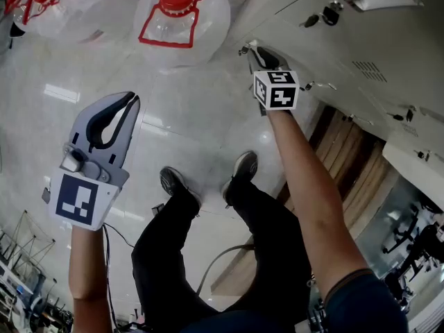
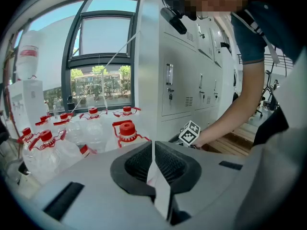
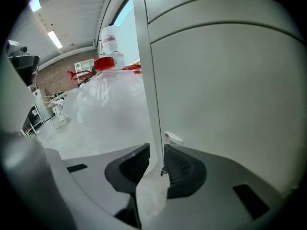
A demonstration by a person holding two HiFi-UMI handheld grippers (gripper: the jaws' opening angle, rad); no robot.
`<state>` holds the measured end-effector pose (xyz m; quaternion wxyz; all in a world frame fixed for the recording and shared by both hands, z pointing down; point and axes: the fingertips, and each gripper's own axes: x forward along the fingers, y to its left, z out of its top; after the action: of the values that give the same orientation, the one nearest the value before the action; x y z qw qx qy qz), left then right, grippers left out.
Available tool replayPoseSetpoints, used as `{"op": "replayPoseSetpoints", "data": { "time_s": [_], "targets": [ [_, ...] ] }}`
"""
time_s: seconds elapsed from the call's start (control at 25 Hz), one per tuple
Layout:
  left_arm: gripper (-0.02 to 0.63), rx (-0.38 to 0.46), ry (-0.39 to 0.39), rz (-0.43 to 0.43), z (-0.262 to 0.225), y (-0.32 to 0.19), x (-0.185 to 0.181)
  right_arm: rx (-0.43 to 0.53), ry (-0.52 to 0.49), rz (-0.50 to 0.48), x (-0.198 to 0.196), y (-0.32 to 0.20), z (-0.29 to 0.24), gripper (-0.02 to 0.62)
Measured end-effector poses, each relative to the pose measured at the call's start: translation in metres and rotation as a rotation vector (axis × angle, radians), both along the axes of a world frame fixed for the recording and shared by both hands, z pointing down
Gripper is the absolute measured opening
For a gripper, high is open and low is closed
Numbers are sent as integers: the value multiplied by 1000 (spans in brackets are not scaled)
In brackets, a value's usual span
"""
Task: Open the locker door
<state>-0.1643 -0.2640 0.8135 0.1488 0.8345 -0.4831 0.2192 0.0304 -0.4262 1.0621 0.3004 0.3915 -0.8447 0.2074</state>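
Glossy pale floor (image 1: 180, 116) fills the head view, with a bank of grey lockers (image 1: 361, 40) along its right edge and wooden boards (image 1: 347, 165) below them. Two hand-held grippers show. The left hand-held gripper (image 1: 129, 101) hangs over bare floor, and the right hand-held gripper (image 1: 253, 48) has its tip at the lockers' near corner. Two shoes (image 1: 243, 165) stand between them. At least two red-capped water bottles (image 1: 182, 12) are cut off by the top edge.

From the left gripper view, the left hand-held gripper (image 2: 152, 143) has its jaws pressed together on nothing. At least seven red caps crowd the floor under a window (image 2: 98, 56); those at the left overlap and are hard to count. One marker cube (image 2: 190, 132) sits low against the lockers.

From the right gripper view, the locker door (image 3: 225, 90) fills the right side, lying flush. The right hand-held gripper (image 3: 157, 146) stands a narrow gap apart at the door's left edge, where one small metal piece (image 3: 163, 171) shows. Whether the pads touch it is unclear.
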Motion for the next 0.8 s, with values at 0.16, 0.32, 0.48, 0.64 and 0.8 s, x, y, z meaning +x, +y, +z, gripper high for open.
{"op": "replayPoseSetpoints", "data": {
  "time_s": [0.16, 0.32, 0.48, 0.64, 0.8],
  "targets": [
    [20, -6, -13, 3, 14, 1, -4, 19, 9, 4, -4, -9, 16, 100],
    [20, 1, -24, 2, 26, -1, -8, 32, 36, 22, -5, -18, 35, 100],
    [20, 1, -29, 0, 36, 0, -9, 32, 56, 58, -5, -25, 52, 103],
    [20, -11, -27, 4, 44, 2, -9, 53, 82, 78, -11, -28, 63, 103],
    [20, -18, -23, 7, 47, 5, -8, 74, 91, 110, -12, -30, 65, 103]
  ]
}}
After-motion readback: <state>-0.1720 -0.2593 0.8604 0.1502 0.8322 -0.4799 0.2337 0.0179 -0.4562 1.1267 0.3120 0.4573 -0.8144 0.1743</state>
